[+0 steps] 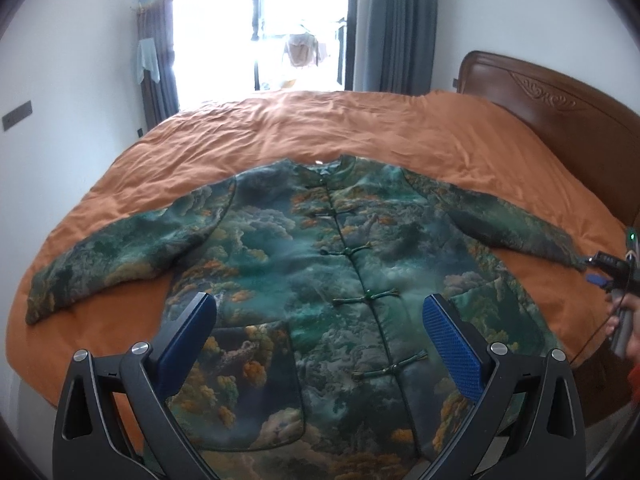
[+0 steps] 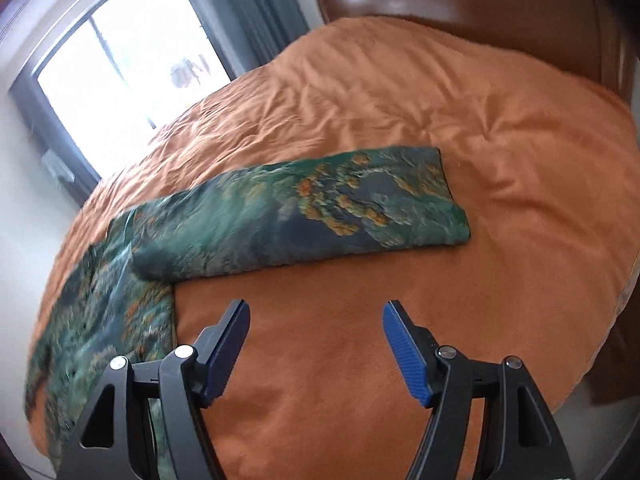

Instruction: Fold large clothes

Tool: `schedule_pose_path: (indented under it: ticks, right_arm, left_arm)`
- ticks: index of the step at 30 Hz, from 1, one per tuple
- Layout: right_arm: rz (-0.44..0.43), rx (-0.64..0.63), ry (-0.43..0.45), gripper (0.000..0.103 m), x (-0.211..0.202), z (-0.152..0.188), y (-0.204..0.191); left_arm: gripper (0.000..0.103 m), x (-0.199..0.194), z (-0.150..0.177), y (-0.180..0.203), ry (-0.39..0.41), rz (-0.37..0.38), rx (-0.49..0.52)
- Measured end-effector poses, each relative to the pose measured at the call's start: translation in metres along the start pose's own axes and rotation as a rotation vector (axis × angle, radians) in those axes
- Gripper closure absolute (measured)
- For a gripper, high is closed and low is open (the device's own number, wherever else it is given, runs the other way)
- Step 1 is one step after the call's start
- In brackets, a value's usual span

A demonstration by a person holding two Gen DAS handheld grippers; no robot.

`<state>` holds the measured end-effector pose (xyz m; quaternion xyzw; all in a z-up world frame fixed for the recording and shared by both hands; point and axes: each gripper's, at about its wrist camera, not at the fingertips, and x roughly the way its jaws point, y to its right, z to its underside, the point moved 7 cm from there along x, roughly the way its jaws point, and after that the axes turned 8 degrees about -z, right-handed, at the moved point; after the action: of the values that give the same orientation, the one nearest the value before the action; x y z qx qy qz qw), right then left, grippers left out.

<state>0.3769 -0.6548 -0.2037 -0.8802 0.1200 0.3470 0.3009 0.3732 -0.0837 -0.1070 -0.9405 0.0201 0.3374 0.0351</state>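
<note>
A green padded jacket (image 1: 320, 264) with a cloud and orange tree print lies flat, front up and buttoned, on the orange bed. Both sleeves are spread out sideways. My left gripper (image 1: 320, 312) is open and empty above the jacket's lower front. My right gripper (image 2: 316, 320) is open and empty over bare bedding, just short of the jacket's right sleeve (image 2: 320, 212). The sleeve's cuff end (image 2: 448, 200) lies ahead and to the right of it. In the left wrist view the right gripper (image 1: 600, 268) shows at the far right, beside that cuff.
The orange duvet (image 1: 320, 132) covers the whole bed. A carved wooden headboard (image 1: 560, 100) stands at the right. A bright window (image 1: 260, 24) with grey curtains (image 1: 384, 24) is behind the bed. White walls lie to the left.
</note>
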Motion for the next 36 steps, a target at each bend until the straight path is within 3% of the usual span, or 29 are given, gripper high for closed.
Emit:
schedule_pose_path:
  ticks: [5, 9, 14, 16, 17, 18, 20, 21, 27, 32, 36]
  right_arm:
    - [-0.058, 0.244, 0.028, 0.032, 0.034, -0.016, 0.044]
    - [-0.043, 0.406, 0.051, 0.032, 0.063, -0.025, 0.071]
    - [-0.048, 0.498, 0.123, 0.032, 0.082, -0.035, 0.081]
    - [-0.048, 0.487, 0.142, 0.042, 0.086, -0.039, 0.079]
    - [-0.044, 0.475, 0.145, 0.052, 0.087, -0.042, 0.077]
    - [-0.037, 0.459, 0.144, 0.066, 0.088, -0.044, 0.076]
    - [-0.015, 0.419, 0.166, 0.084, 0.08, -0.048, 0.072]
    - [-0.009, 0.39, 0.19, 0.088, 0.072, -0.052, 0.069]
    - [0.021, 0.066, 0.308, 0.092, 0.016, -0.075, -0.014]
    - [-0.041, -0.314, 0.397, 0.092, -0.032, -0.072, -0.136]
    - [-0.134, -0.57, 0.39, 0.092, -0.039, -0.042, -0.239]
  left_arm:
    - [0.0, 0.003, 0.003, 0.0, -0.016, -0.008, 0.007]
    - [0.0, 0.006, 0.004, -0.002, -0.024, -0.013, 0.008]
    - [0.0, 0.016, 0.009, -0.005, -0.056, -0.031, 0.012]
    - [0.001, 0.018, 0.01, -0.006, -0.062, -0.032, 0.009]
    - [0.001, 0.018, 0.01, -0.007, -0.063, -0.032, 0.006]
    - [0.001, 0.019, 0.011, -0.007, -0.064, -0.033, 0.005]
    - [0.001, 0.02, 0.012, -0.007, -0.07, -0.033, 0.006]
    - [0.0, 0.021, 0.013, -0.007, -0.072, -0.032, 0.007]
    - [0.0, 0.023, 0.016, -0.007, -0.077, -0.023, 0.001]
    - [0.001, 0.023, 0.02, -0.01, -0.08, -0.009, -0.016]
    - [0.001, 0.024, 0.023, -0.017, -0.087, -0.007, -0.036]
